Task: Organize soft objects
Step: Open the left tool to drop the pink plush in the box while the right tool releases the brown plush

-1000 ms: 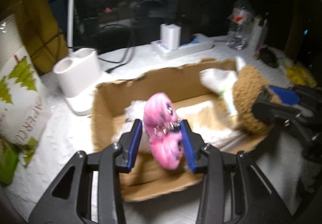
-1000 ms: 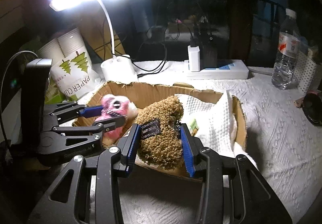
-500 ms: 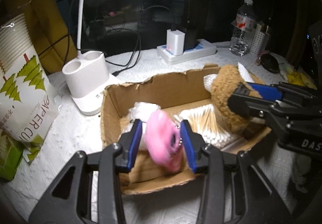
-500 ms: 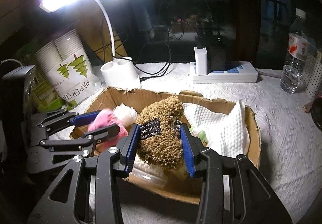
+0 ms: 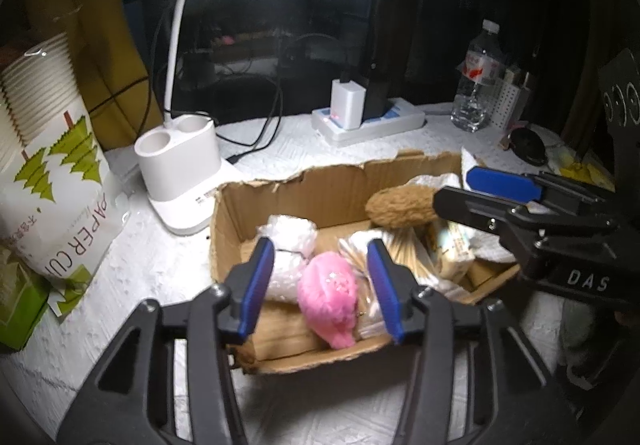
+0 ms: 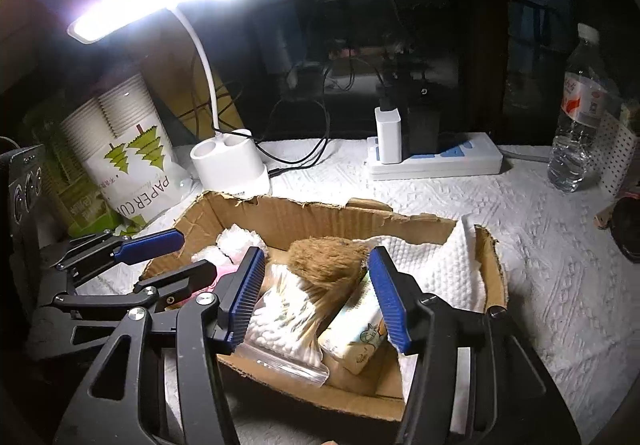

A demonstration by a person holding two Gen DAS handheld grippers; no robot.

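Observation:
A torn cardboard box (image 5: 280,189) (image 6: 320,213) sits on the white cloth. In the left wrist view a pink plush toy (image 5: 328,297) lies in the box's near part. My left gripper (image 5: 320,269) (image 6: 196,253) stands over it, jaws opening, pads clear of the toy. The brown fuzzy plush (image 5: 400,207) (image 6: 328,265) lies further in, on a bag of cotton swabs (image 6: 288,309). My right gripper (image 6: 316,281) (image 5: 454,187) brackets it, jaws opening, pads apart from it. In the right wrist view the pink toy is mostly hidden behind my left gripper.
The box also holds a white towel (image 6: 432,265), a tissue pack (image 6: 360,329) and a plastic-wrapped bundle (image 5: 286,241). Behind stand a lamp base (image 5: 176,169), a paper cup pack (image 5: 52,173), a power strip (image 5: 368,121) and a water bottle (image 5: 478,85).
Both grippers have let go: the pink toy and the brown plush, held between the pads before, now lie in the box. Both pairs of jaws stand wider.

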